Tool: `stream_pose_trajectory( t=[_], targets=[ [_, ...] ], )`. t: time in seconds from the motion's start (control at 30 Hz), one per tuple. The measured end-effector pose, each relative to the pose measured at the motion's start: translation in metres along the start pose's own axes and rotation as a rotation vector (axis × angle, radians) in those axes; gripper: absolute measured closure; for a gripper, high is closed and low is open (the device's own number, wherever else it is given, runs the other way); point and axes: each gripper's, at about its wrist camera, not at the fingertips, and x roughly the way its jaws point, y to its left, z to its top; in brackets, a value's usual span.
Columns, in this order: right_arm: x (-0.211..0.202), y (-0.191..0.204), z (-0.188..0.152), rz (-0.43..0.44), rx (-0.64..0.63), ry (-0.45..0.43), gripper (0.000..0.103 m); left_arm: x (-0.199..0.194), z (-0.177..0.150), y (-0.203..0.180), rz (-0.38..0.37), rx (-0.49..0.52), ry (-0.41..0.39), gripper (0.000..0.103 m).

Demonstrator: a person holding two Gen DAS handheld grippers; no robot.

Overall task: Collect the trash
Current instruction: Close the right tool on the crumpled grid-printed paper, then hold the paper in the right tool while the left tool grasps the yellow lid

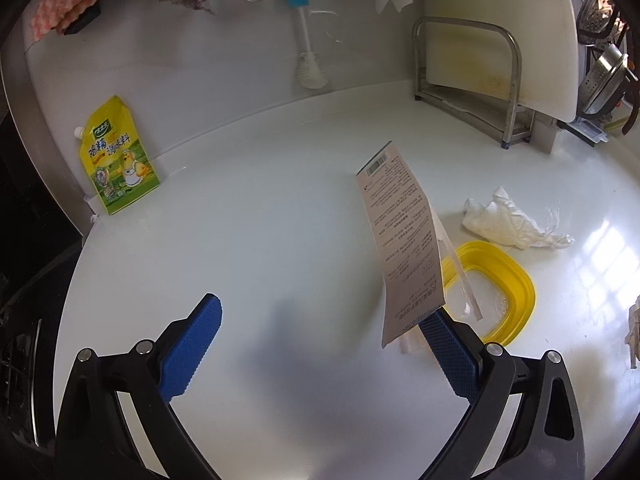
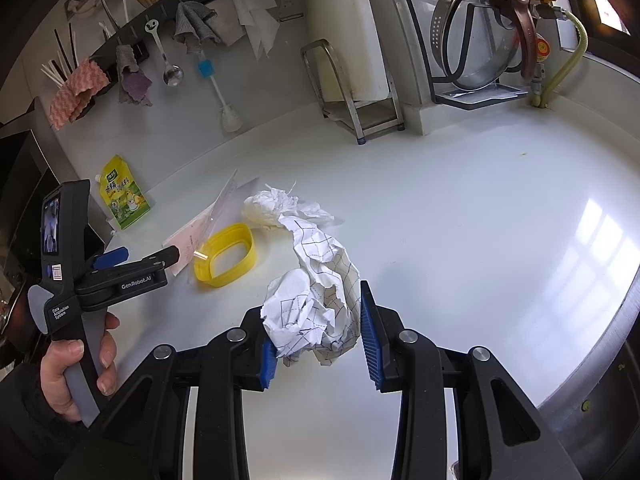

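My right gripper (image 2: 316, 314) is shut on a crumpled white paper with a checked print (image 2: 320, 280), held just above the white counter. My left gripper (image 1: 320, 308) stands open and wide, low over the counter; it also shows at the left of the right wrist view as the left gripper (image 2: 150, 255), held by a hand. A flat printed package with a barcode (image 1: 400, 240) lies on the counter, and its near end overlaps the tip of the left gripper's right finger. Beside it lie a yellow plastic ring (image 1: 520, 280) and a crumpled white tissue (image 1: 508, 220).
A yellow seasoning pouch (image 1: 120, 160) leans on the back wall at the left. A white cutting board in a steel rack (image 2: 352, 60) stands at the back, with a pot rack (image 2: 476, 40) to its right. Cloths and utensils hang on the wall. The counter's metal edge (image 2: 600, 340) runs along the right.
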Motion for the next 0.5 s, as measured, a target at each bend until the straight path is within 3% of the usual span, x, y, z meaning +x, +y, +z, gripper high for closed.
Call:
stream_pose_trajectory(
  t=[0.17,0.27,0.5],
  targets=[
    [0.002,0.001,-0.002,0.005,-0.006,0.006,0.069,-0.002,-0.003,0.02,-0.004,-0.057,-0.003,0.006],
    [0.003,0.001,-0.002,0.01,-0.008,0.01,0.069,-0.009,-0.002,0.031,0.025,-0.089,-0.043,0.006],
    [0.004,0.001,-0.003,0.016,-0.006,0.017,0.069,-0.033,0.012,0.055,0.001,-0.165,-0.121,0.006]
  ],
)
